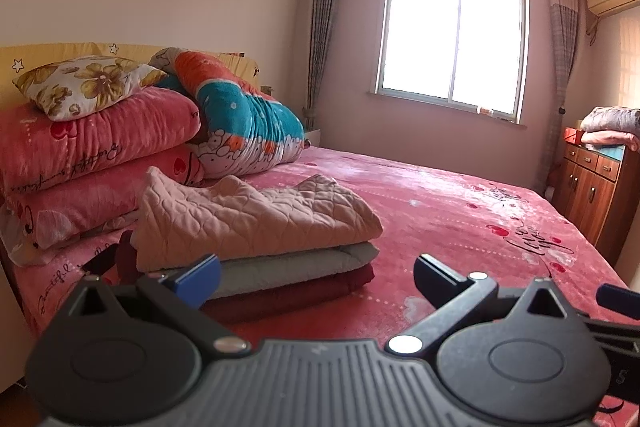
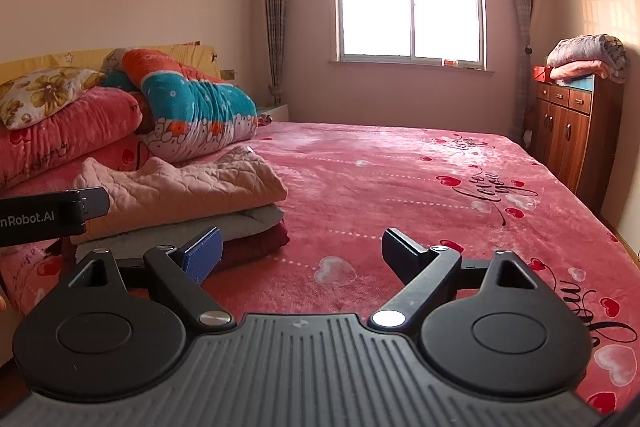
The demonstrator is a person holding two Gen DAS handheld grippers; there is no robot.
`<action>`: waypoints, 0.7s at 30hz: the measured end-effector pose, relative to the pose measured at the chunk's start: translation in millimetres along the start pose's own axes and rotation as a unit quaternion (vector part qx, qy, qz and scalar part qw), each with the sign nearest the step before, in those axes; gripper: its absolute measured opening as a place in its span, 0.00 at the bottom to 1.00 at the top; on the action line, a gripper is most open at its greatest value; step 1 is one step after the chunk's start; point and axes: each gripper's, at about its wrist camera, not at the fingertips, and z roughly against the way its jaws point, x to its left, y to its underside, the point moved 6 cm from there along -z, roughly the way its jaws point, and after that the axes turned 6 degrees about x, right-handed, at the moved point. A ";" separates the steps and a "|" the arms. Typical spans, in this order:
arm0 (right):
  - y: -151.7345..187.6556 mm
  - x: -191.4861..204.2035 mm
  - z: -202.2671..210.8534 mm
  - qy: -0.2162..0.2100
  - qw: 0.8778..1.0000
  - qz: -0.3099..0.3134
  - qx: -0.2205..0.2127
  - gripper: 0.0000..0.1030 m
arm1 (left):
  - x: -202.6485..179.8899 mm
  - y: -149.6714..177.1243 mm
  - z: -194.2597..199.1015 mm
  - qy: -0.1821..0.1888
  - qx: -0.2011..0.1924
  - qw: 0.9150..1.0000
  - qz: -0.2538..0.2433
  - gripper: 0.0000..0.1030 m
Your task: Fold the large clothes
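Left wrist view: left gripper [image 1: 316,277] jaws spread wide, nothing between them, hovering above the bed [image 1: 460,211] just in front of a stack of three folded garments, namely a pink quilted garment [image 1: 256,215] on top, a grey garment [image 1: 288,267] under it and a dark red garment [image 1: 304,293] at the bottom. Stack sits on the bed's left side, just before the piled quilts [image 1: 100,147] at the headboard end, not touched by either tool. Right wrist view: right gripper [image 2: 302,253] likewise released and empty over bare bedspread toward the near edge, stack off to its left.
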 end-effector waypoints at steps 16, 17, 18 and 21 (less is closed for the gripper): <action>9.6 6.8 -12.6 -0.013 1.000 0.009 0.023 1.00 | 18.8 11.3 -23.1 -0.013 0.022 1.000 0.016 0.99; 9.8 7.4 -13.5 -0.014 1.000 0.009 0.024 1.00 | 19.8 11.9 -24.2 -0.014 0.023 1.000 0.016 0.99; 9.9 8.1 -14.3 -0.015 1.000 0.009 0.025 1.00 | 21.2 12.4 -25.5 -0.015 0.024 0.999 0.017 0.99; 10.7 11.1 -16.5 -0.021 0.999 0.009 0.028 1.00 | 25.1 14.7 -29.1 -0.019 0.027 0.999 0.019 0.99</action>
